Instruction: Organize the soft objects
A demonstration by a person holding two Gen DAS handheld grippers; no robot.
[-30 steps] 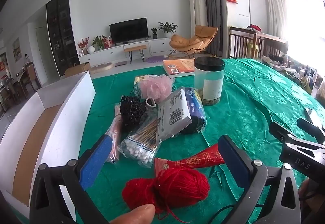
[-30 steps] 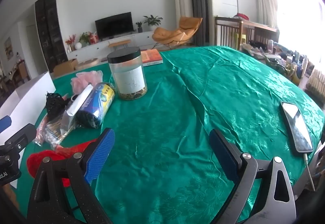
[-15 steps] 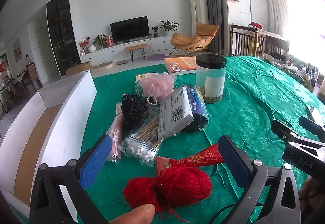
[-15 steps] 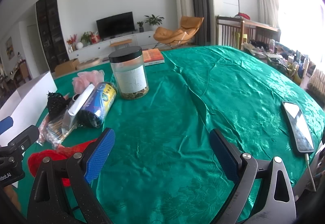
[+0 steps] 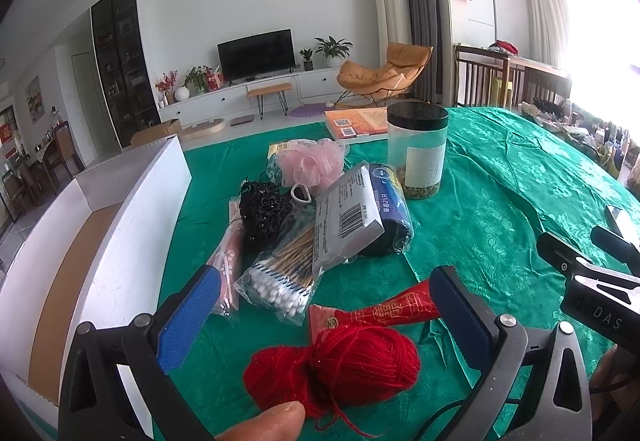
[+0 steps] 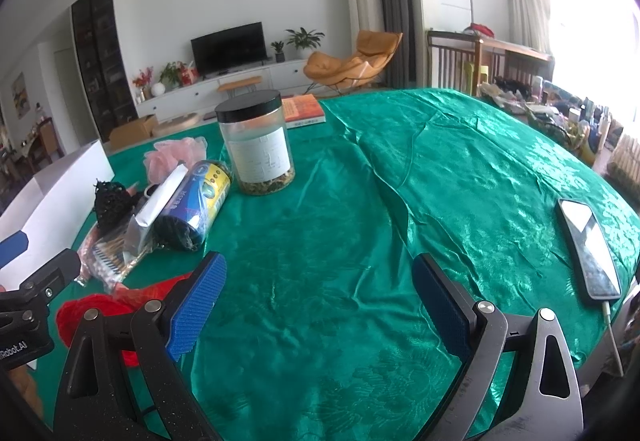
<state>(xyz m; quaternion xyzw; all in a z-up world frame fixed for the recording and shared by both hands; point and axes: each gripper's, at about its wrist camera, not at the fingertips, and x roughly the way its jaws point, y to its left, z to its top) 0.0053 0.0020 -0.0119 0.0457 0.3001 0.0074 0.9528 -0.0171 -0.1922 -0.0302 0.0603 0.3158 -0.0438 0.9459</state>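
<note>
Sitting among clutter — black-lidded jar [image 6: 258, 145], dried bits covering its bottom

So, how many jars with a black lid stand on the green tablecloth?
1. The jar stands upright behind the blue roll, in front of the orange book. Nothing suggests another.

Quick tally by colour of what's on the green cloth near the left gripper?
Red: 2, yarn ball, red packet
Pink: 2, bath pouf, pink packet
Black: 1, mesh pouf
Blue: 1, bag roll
Total: 6
</note>
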